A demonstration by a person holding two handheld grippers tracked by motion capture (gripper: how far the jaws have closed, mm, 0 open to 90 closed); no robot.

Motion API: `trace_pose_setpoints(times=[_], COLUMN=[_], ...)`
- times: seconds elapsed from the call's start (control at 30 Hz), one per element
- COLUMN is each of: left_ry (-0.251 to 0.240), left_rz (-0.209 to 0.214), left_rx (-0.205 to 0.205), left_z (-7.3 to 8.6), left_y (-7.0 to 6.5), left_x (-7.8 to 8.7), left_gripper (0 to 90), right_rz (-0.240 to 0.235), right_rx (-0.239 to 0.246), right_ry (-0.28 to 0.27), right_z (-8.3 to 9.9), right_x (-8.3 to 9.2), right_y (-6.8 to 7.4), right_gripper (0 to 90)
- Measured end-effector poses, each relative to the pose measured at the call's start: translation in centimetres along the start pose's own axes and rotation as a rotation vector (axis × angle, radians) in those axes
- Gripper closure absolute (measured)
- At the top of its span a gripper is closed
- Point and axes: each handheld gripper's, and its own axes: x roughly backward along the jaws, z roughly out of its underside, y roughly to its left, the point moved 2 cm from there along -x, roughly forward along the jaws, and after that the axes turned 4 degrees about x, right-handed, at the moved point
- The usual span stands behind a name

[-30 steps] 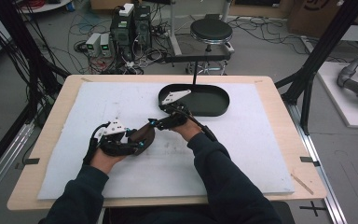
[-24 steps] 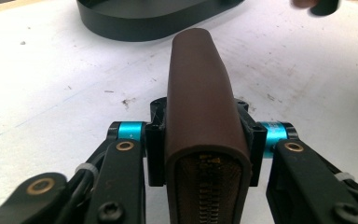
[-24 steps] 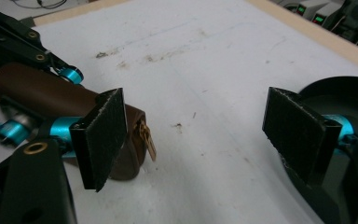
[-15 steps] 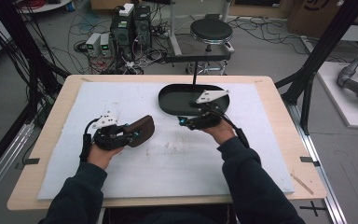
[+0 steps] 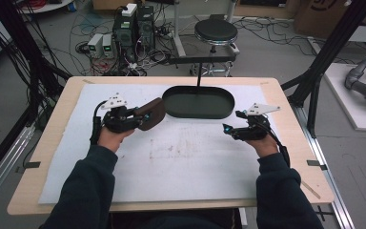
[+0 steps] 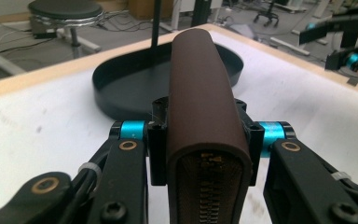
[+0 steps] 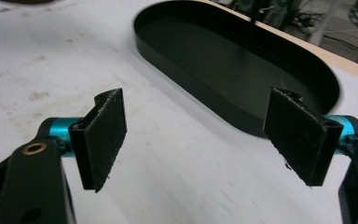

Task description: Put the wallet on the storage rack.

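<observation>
High view: right claw (image 5: 230, 129) farther right, empty.

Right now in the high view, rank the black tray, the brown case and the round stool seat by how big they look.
1. Black tray, clearly largest.
2. Stool seat.
3. Brown case, partly hidden by the left gripper.
The stool sits farther off, so true sizes are unsure.

Found no readable text, label, brand, number or sign in any view. Looked for markings on the cardboard box (image 5: 325, 14) beyond the table, but too blurred to make out.
</observation>
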Motion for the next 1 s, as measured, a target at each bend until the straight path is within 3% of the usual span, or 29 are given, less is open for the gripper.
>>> trace_pose_setpoints(times=[0.07, 0.27, 0.57, 0.77, 0.87, 1.0], left_ry=[-0.011, 0.024, 0.062, 0.08, 0.117, 0.111], left_rz=[0.007, 0.017, 0.041, 0.057, 0.047, 0.039], left_rx=[-0.001, 0.005, 0.061, 0.153, 0.169, 0.226], left_z=[-1.0, -3.2, -4.6, -4.2, -3.5, -2.5], left_y=[0.0, 0.5, 1.5, 2.5, 3.1, 4.0], left_x=[-0.9, -4.5, -10.1, -13.4, -15.1, -16.8], left_gripper=[64.4, 64.3, 64.3, 64.1, 64.0, 64.0], right_rz=[0.025, 0.088, 0.115, 0.126, 0.126, 0.129], right_rx=[-0.001, -0.024, -0.045, -0.046, -0.047, -0.05], right_ry=[0.006, -0.013, -0.025, -0.015, -0.011, -0.006], right_z=[0.5, 1.4, 2.0, 2.3, 2.5, 2.8], right_x=[0.5, 2.2, 2.9, 2.9, 2.9, 3.0], right_y=[-0.6, -2.3, -3.3, -3.3, -3.4, -3.5], right_gripper=[21.7, 21.7, 21.7, 21.7, 21.7, 21.7])
